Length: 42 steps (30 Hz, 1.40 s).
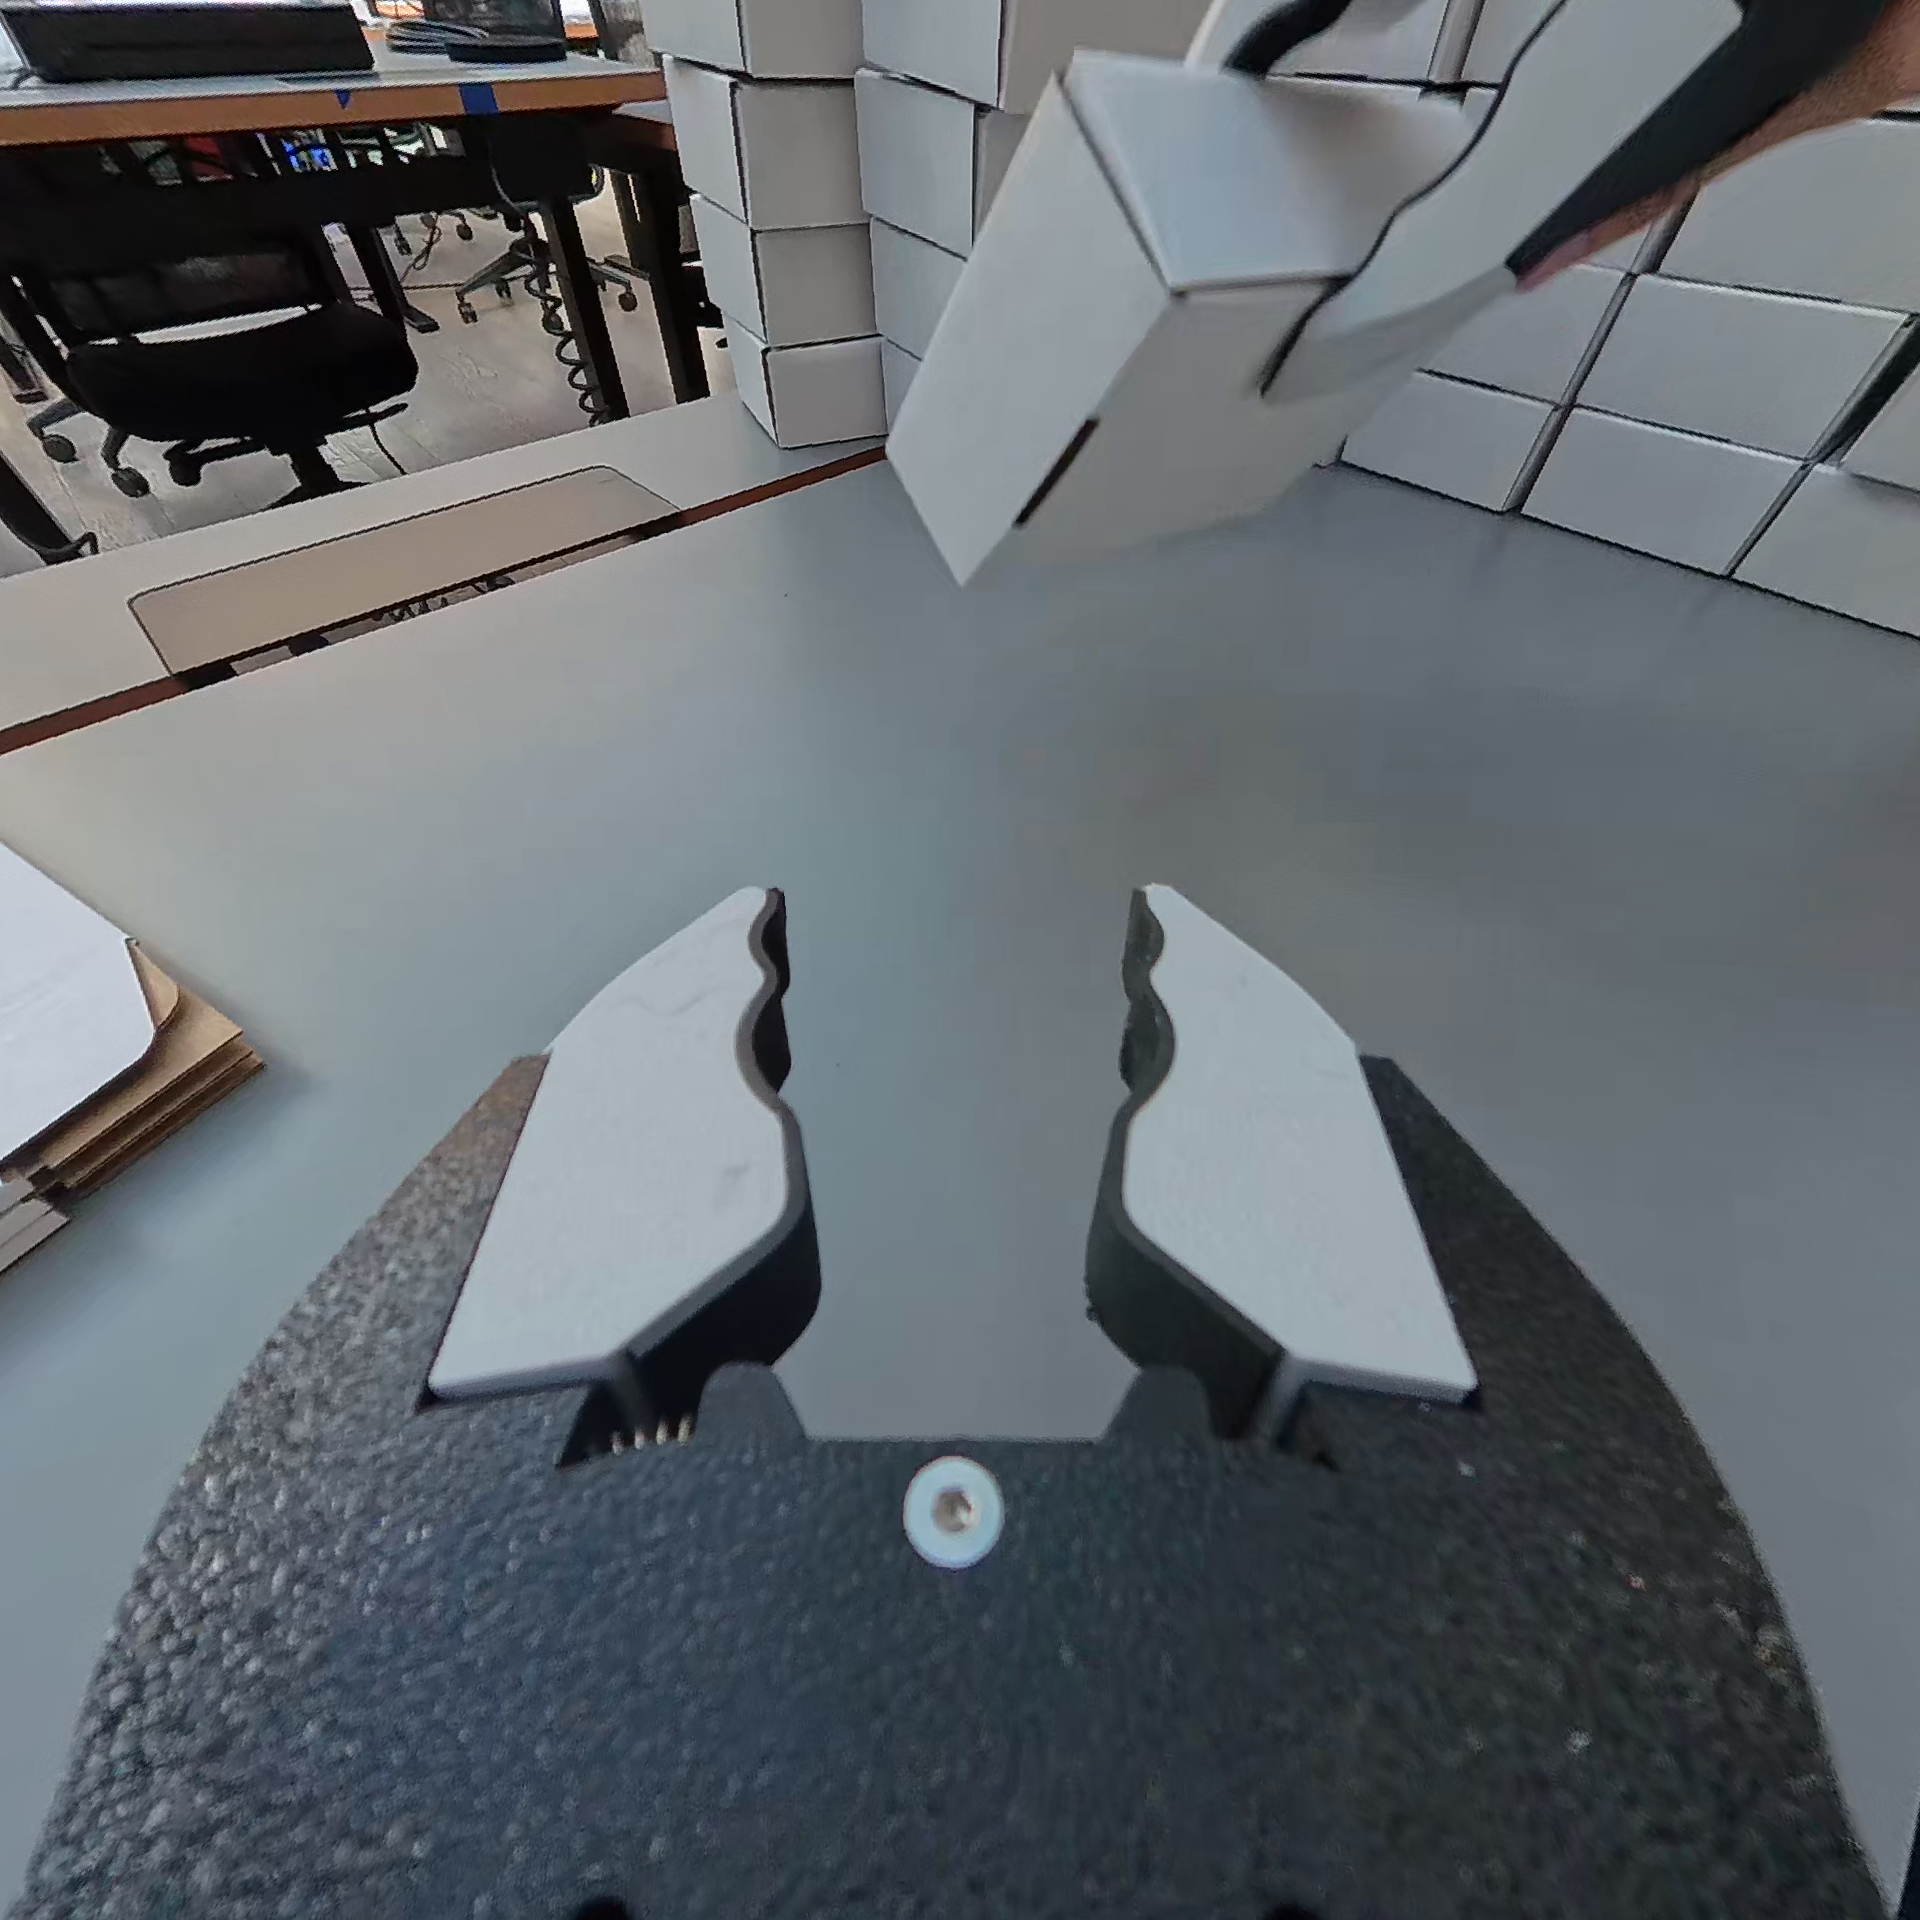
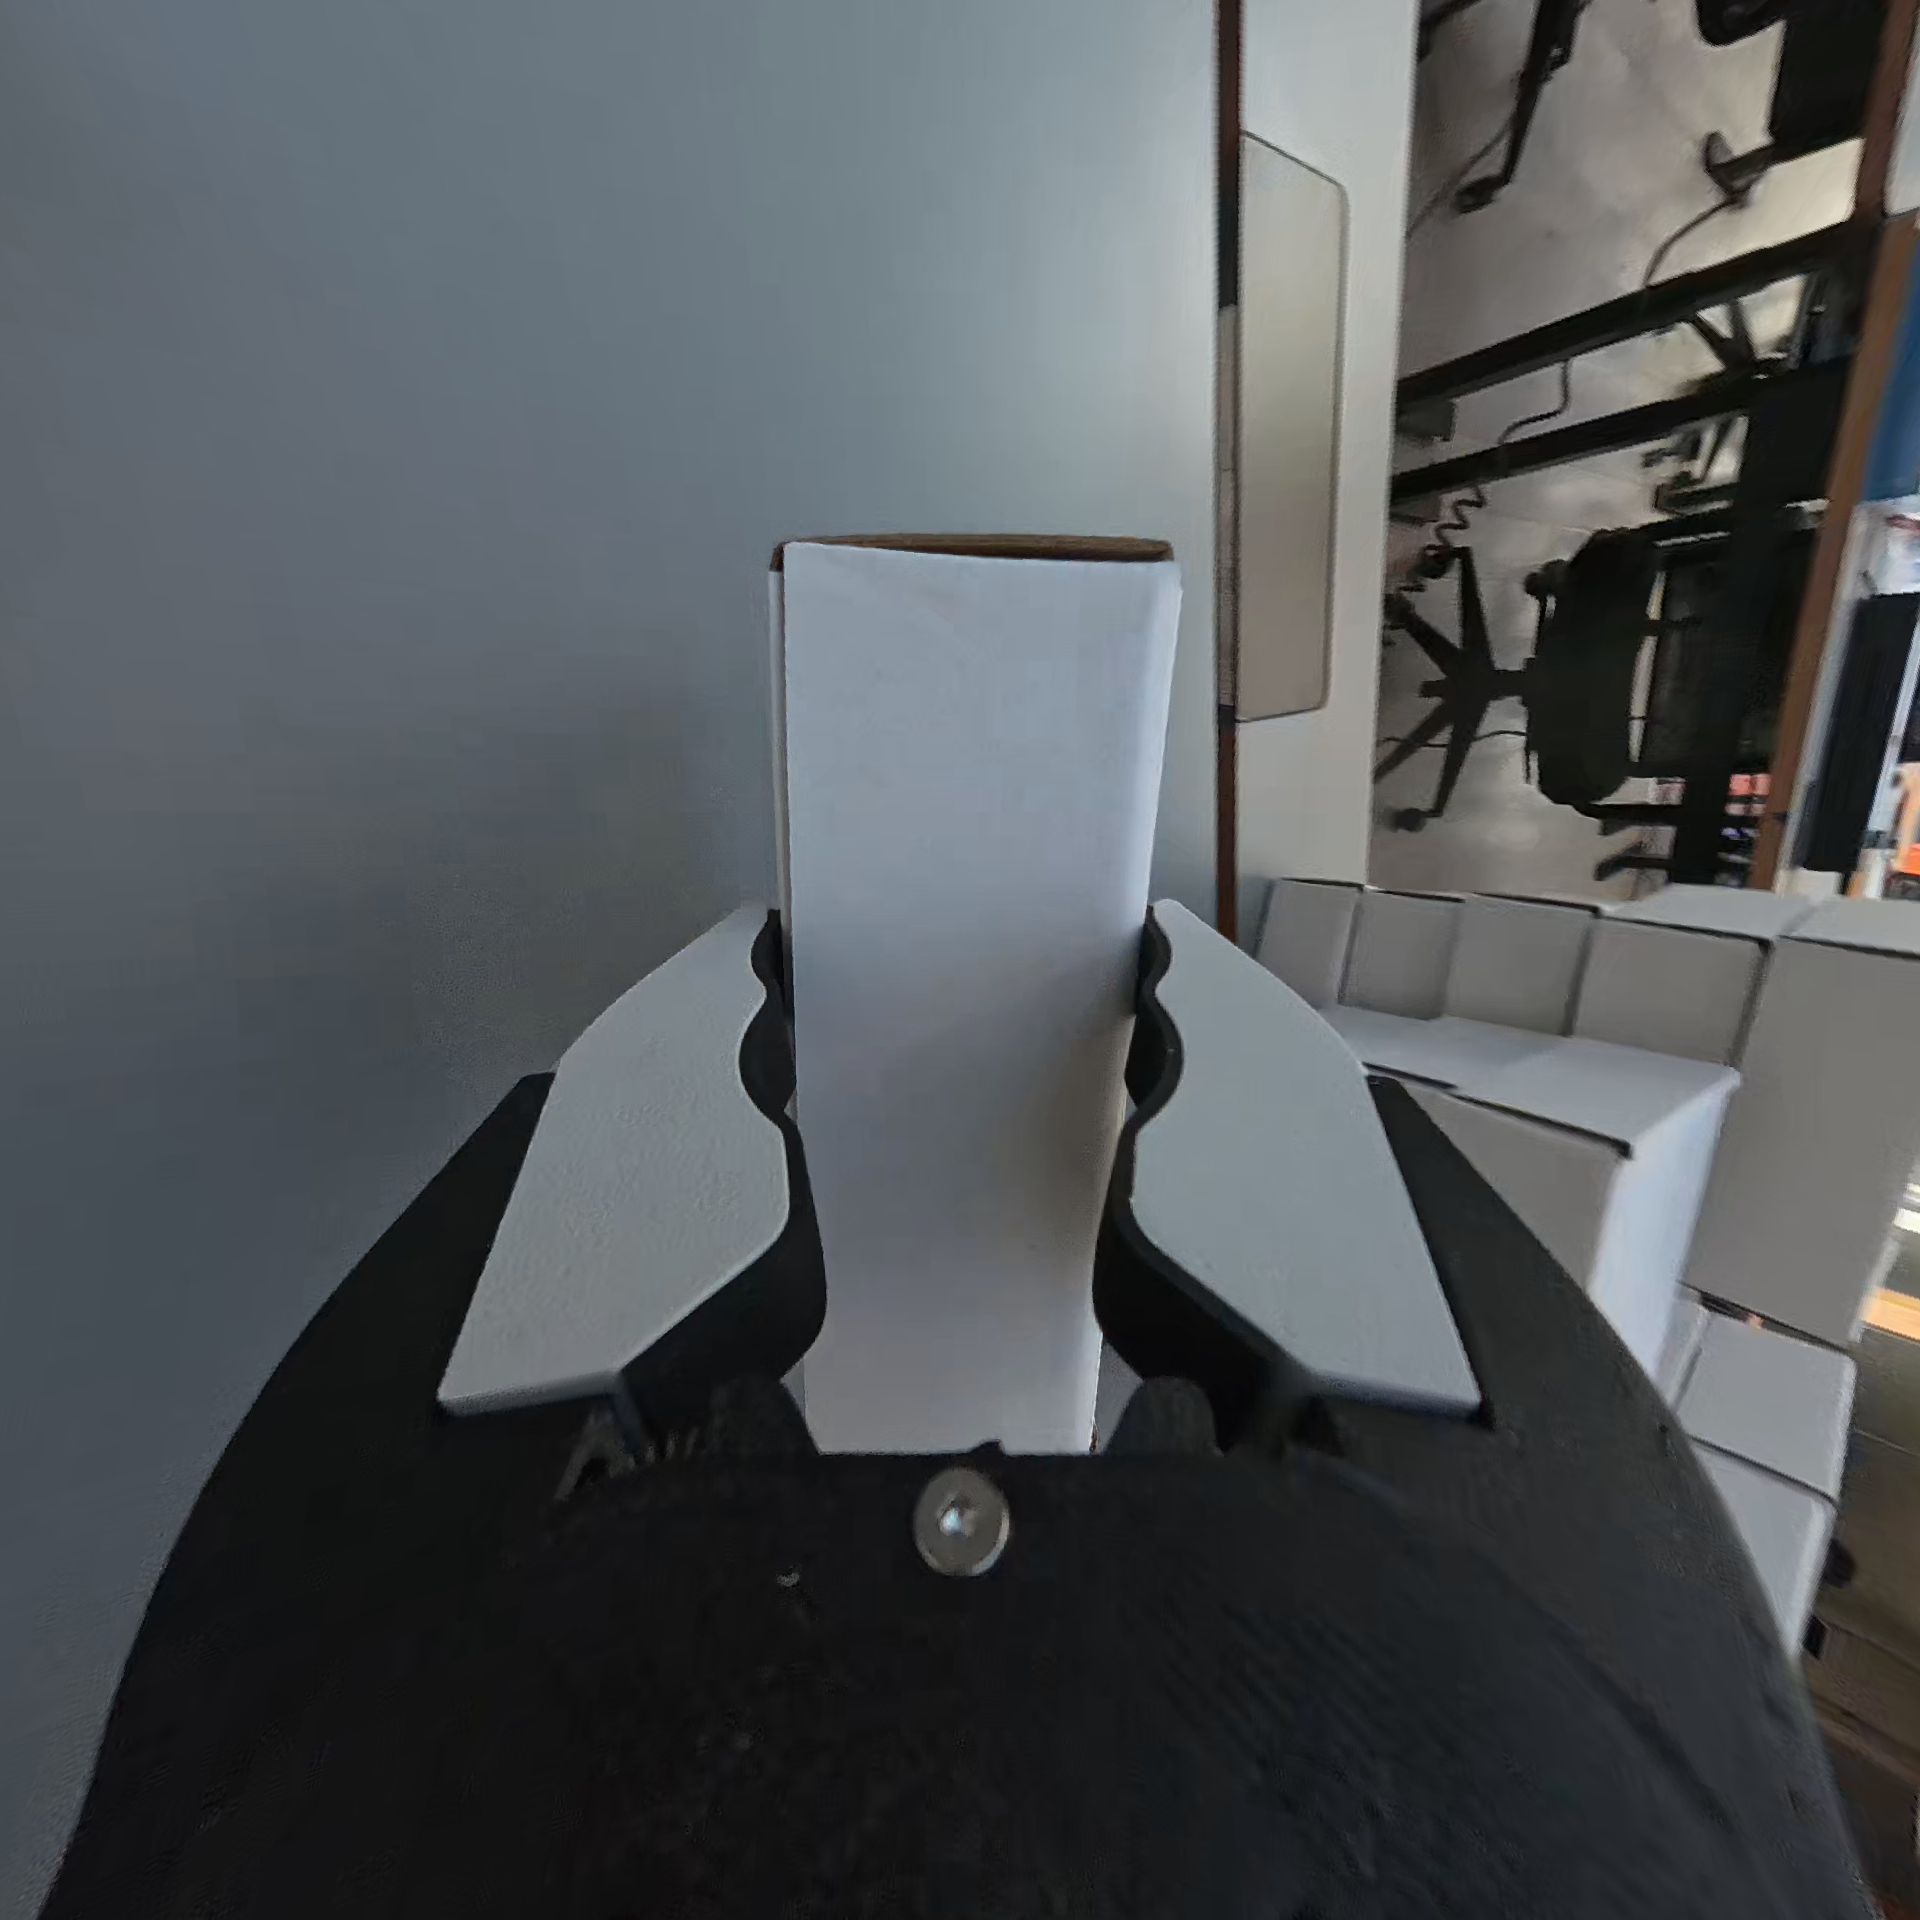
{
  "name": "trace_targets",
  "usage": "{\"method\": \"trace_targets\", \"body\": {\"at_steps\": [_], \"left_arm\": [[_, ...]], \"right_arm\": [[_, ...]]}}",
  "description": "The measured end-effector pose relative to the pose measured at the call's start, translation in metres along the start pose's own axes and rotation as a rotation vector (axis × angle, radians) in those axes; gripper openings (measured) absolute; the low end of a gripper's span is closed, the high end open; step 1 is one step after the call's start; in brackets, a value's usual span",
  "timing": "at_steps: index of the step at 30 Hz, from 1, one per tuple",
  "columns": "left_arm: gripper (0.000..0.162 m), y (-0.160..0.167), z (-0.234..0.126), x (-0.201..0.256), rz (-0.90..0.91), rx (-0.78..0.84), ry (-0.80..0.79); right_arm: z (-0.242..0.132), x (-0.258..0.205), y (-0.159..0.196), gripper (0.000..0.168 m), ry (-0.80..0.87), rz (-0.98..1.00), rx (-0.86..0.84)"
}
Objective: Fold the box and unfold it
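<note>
Right tool (image 2: 961, 1023) clamps the folded white box (image 2: 961, 935) by its side walls; light, crushable cardboard, best held near creases. Left tool (image 1: 956, 987) gapes empty above the surface (image 1: 1247, 779).

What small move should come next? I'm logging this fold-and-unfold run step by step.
Probably lower the folded white box toward the grey table. The right gripper clamps it in the air, tilted, while the left gripper is open, empty and apart from it, so unfolding likely needs the box brought within its reach.
</note>
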<state>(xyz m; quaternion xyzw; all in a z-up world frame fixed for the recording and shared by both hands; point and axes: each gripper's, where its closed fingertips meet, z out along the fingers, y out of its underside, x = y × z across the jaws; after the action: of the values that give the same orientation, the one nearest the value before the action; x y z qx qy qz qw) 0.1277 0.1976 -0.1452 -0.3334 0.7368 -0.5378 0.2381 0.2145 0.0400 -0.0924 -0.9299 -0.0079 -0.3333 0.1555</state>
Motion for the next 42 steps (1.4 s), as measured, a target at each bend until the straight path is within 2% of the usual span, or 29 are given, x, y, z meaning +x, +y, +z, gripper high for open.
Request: {"method": "trace_targets", "body": {"at_steps": [7, 10, 14, 19, 22, 32, 36, 42], "left_arm": [[0.061, 0.004, 0.004, 0.0, 0.034, -0.03, -0.009], [0.06, 0.001, 0.009, 0.002, 0.008, -0.013, 0.009], [0.06, 0.005, 0.012, 0.003, 0.02, -0.032, 0.007], [0.06, 0.012, 0.01, -0.001, 0.01, -0.044, 0.004], [0.06, 0.016, 0.011, -0.004, -0.023, -0.044, 0.008], [0.06, 0.029, 0.018, -0.003, -0.051, -0.074, 0.033], [0.06, 0.03, 0.021, 0.002, -0.05, -0.089, 0.06], [0.061, 0.035, 0.021, 0.008, -0.03, -0.12, 0.088]], "right_arm": [[-0.089, 0.162, 0.068, 0.063, 0.543, -0.039, 0.038], [-0.097, 0.2, 0.092, 0.063, 0.692, -0.108, 0.001], [-0.074, 0.222, 0.12, 0.063, 0.705, -0.124, -0.026], [-0.049, 0.235, 0.135, 0.063, 0.754, -0.214, -0.033], [-0.029, 0.237, 0.145, 0.063, 0.711, -0.203, -0.039], [-0.008, 0.238, 0.149, 0.064, 0.698, -0.268, -0.032], [-0.005, 0.238, 0.15, 0.065, 0.597, -0.181, -0.012], [0.006, 0.227, 0.155, 0.077, 0.383, -0.042, 0.004]]}}
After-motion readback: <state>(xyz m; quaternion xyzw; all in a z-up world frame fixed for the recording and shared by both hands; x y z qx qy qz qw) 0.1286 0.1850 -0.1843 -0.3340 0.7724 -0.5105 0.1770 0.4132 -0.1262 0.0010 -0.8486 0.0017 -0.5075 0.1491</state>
